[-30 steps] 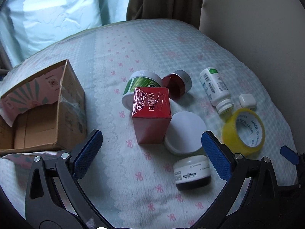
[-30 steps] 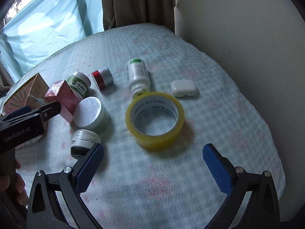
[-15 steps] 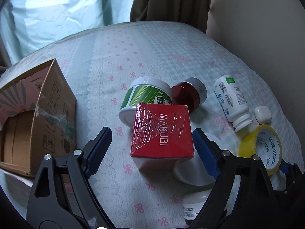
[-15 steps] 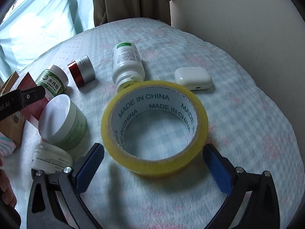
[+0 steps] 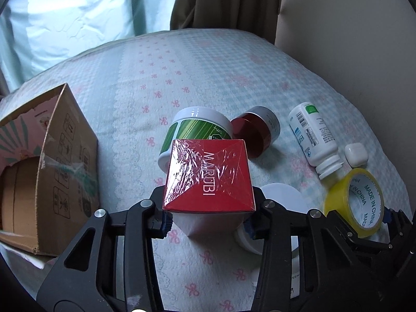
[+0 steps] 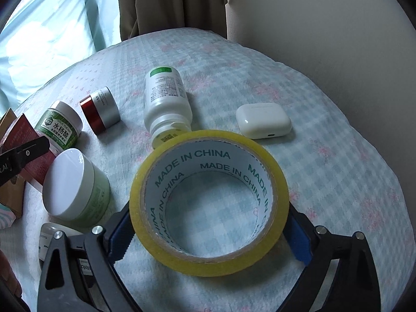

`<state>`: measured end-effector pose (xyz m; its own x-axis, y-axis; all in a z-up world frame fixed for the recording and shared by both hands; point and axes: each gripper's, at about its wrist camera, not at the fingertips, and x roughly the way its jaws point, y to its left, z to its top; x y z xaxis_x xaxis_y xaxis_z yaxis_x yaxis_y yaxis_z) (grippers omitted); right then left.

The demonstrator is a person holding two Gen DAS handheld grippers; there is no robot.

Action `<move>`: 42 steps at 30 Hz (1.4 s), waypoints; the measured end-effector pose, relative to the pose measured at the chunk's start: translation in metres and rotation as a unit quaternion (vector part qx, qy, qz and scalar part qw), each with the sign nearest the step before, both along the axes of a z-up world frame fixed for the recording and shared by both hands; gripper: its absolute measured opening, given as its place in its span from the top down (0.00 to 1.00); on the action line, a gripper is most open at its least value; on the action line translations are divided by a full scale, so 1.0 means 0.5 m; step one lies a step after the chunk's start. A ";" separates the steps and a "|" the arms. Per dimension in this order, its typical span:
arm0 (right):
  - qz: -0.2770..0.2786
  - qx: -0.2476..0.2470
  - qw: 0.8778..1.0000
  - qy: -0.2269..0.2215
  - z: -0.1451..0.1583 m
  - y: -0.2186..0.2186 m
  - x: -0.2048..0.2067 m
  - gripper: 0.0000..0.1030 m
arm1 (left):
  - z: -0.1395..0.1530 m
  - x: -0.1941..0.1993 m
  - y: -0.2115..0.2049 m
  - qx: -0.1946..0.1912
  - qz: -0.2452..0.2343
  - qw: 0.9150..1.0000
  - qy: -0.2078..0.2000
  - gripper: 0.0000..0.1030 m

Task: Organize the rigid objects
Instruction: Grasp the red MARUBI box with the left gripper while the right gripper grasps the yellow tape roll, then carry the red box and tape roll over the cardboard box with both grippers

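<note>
The bedspread (image 5: 161, 78) is a pale blue-and-white check scattered with small pink bows, and on it stands a glossy red box (image 5: 208, 179) with white lettering, beside a brown cardboard carton (image 5: 65, 161) printed pink and teal inside. The tape roll (image 6: 208, 202) is yellow with a white core (green lettering runs round it), the earbud case (image 6: 262, 121) plain white. One jar (image 5: 197, 130) is green-striped with a white lid, another (image 5: 256, 134) dark red and silver, and the bottle (image 6: 166, 98) white with a green label.
</note>
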<state>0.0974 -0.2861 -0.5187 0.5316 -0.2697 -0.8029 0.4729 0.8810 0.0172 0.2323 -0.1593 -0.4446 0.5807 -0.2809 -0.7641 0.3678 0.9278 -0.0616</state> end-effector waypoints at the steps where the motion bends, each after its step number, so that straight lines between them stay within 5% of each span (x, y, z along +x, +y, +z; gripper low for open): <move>1: 0.000 0.000 1.000 0.000 0.001 0.000 0.000 0.06 | 0.000 0.000 0.001 -0.001 0.000 1.000 -0.001 0.63; 10: -0.002 -0.003 1.000 -0.017 0.035 0.016 -0.013 0.07 | 0.021 -0.005 0.014 -0.011 0.006 1.000 -0.004 0.63; 17: -0.008 -0.007 0.999 -0.033 0.103 0.022 -0.026 0.07 | 0.093 -0.018 0.026 -0.028 0.010 0.999 -0.018 0.63; 31: 0.016 -0.012 0.998 -0.067 0.414 0.052 -0.063 0.07 | 0.413 -0.086 0.132 -0.062 0.065 0.994 -0.055 0.63; 37: 0.084 -0.012 0.994 -0.064 0.554 0.105 -0.048 0.07 | 0.576 -0.127 0.234 -0.051 0.116 0.989 -0.079 0.63; 42: 0.139 -0.009 0.987 -0.073 0.627 0.179 -0.021 0.07 | 0.653 -0.147 0.346 -0.058 0.149 0.982 -0.098 0.63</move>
<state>0.0867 -0.1965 -0.2052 0.6976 -0.1099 -0.7080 0.2058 0.9773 0.0510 0.1589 0.0135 -0.1181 0.7825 -0.1543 -0.6032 0.0963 0.9871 -0.1276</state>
